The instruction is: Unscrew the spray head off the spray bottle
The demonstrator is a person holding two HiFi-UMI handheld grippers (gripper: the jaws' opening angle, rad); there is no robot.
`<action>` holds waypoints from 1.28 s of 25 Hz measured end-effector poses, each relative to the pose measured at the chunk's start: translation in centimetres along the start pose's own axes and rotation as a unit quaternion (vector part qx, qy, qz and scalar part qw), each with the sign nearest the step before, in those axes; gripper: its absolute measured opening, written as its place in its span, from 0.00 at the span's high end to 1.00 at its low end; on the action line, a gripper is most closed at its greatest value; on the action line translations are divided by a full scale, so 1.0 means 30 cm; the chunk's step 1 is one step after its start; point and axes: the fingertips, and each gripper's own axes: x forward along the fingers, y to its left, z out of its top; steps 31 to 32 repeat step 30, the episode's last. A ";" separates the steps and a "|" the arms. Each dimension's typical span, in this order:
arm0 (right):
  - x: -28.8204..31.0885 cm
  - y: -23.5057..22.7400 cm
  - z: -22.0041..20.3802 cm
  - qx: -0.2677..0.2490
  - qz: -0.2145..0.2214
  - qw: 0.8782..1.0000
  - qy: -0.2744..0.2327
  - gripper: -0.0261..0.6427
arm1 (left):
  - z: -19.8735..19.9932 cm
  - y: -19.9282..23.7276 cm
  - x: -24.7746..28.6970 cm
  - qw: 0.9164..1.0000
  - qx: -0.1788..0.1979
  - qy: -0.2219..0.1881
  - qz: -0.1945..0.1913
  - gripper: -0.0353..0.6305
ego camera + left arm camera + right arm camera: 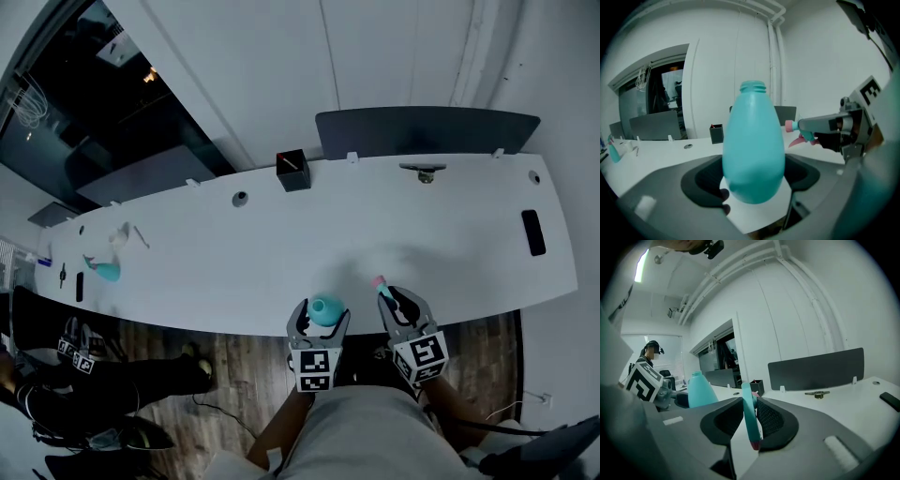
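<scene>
A teal spray bottle [752,145] stands upright between the jaws of my left gripper [752,177], which is shut on its wide body. Its threaded neck [753,86] is bare, with no head on it. The spray head [749,416], teal with a pink nozzle tip, is clamped in my right gripper [751,420]. In the head view the left gripper [319,325] with the bottle [325,307] and the right gripper [397,306] with the spray head [380,284] sit side by side, apart, at the near edge of the white table [281,253].
A black pen box [292,171], keys [424,172] and a dark divider [427,129] line the far edge. A black flat device [532,232] lies at the right. Another teal bottle [105,270] lies far left. A second person with grippers [75,347] sits lower left.
</scene>
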 end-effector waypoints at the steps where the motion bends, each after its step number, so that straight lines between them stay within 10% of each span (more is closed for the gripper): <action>1: 0.007 0.007 0.006 0.000 0.002 1.000 -0.003 0.83 | 0.003 0.002 0.004 1.000 0.000 0.000 -0.005 0.37; 32: 0.112 0.095 0.051 -0.050 -0.034 0.998 0.011 0.83 | 0.082 0.075 0.025 0.998 0.003 -0.038 -0.048 0.37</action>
